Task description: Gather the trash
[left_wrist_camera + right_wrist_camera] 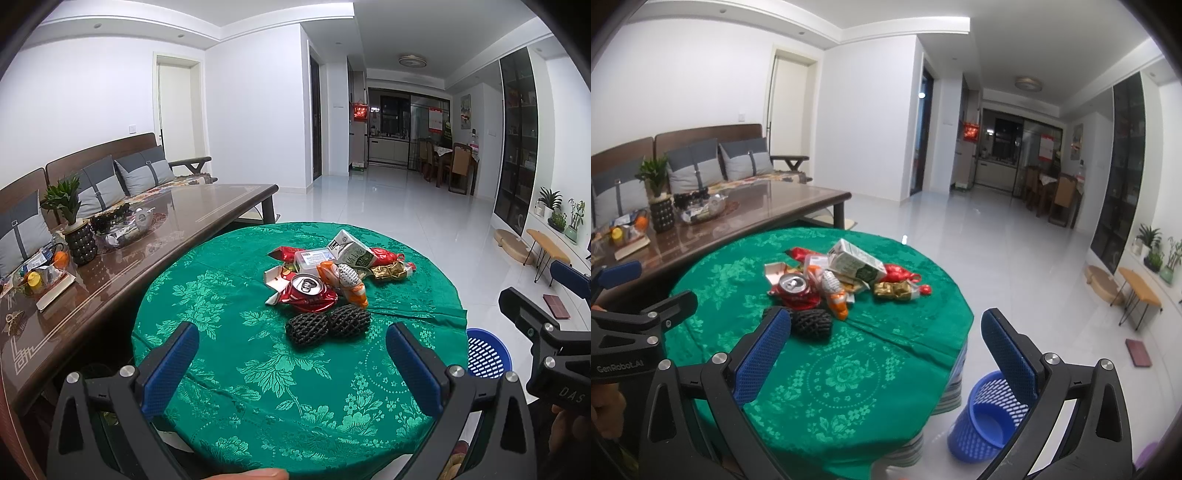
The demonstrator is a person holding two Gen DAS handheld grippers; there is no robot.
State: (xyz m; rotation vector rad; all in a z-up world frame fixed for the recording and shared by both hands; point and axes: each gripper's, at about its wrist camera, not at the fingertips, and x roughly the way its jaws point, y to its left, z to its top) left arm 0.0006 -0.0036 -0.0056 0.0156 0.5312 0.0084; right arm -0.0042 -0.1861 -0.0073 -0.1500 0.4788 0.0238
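Green-clothed round surface [229, 369] carries the trash pile, its black foam net [327, 324] lying crosswise nearest and straight ahead of the wide, empty left tool [291, 365]; right tool [886, 354], equally wide, hangs nearer the blue basket [982, 435] beside that net's surface.

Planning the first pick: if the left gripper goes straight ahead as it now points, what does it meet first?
Probably the black foam net, lying nearest between the open left gripper fingers, ahead of the crushed red can; depth is uncertain.
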